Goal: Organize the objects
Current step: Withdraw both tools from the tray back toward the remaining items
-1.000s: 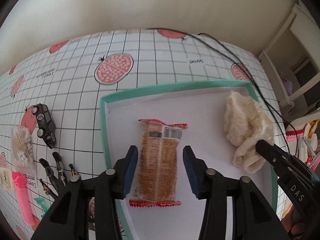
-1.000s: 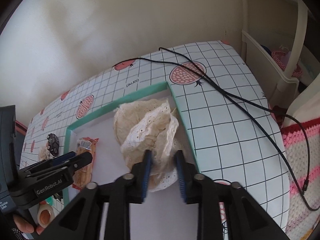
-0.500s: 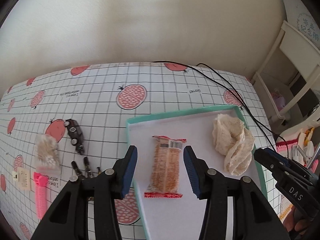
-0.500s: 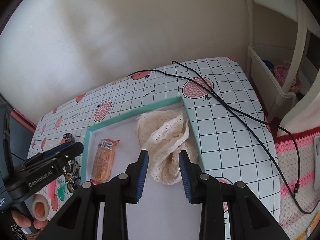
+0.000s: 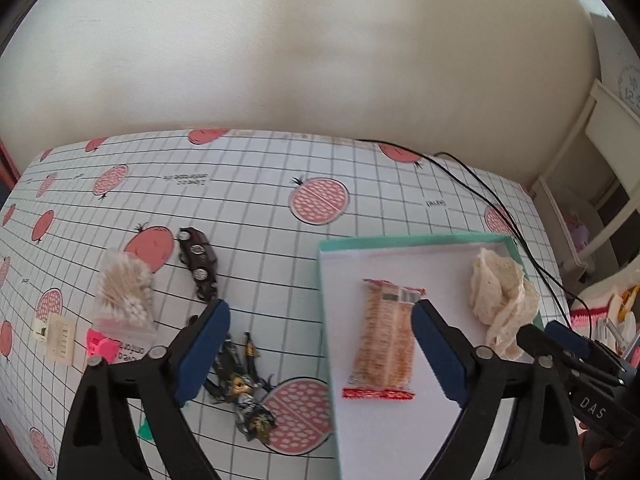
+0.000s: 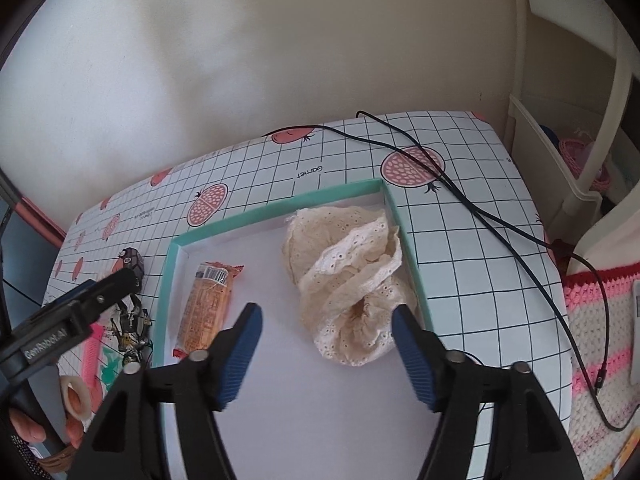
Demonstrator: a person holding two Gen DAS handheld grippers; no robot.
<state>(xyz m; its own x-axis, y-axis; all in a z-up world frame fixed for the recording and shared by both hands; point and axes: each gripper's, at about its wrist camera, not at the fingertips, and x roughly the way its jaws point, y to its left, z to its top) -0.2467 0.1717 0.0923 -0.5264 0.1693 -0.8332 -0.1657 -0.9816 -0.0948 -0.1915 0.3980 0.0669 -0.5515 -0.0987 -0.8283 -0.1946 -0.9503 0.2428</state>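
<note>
Left wrist view shows the left gripper point(image 5: 320, 344) spread wide and empty, low in frame over the teal tray's point(image 5: 326, 320) left edge. Snack packet point(image 5: 386, 340) and lace cloth point(image 5: 502, 300) lie inside the tray; the right gripper point(image 6: 326, 350) is likewise spread. Dark clips point(image 5: 240, 380), perhaps hair clips, lie on the tabletop point(image 5: 248, 184) lower left.

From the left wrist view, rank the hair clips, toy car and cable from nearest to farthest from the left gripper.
1. Hair clips: on the cloth just inside the left finger of the open left gripper, nearest.
2. Toy car: farther back on the left, beside the cotton swab bag.
3. Cable: far right, running past the tray corner.
</note>
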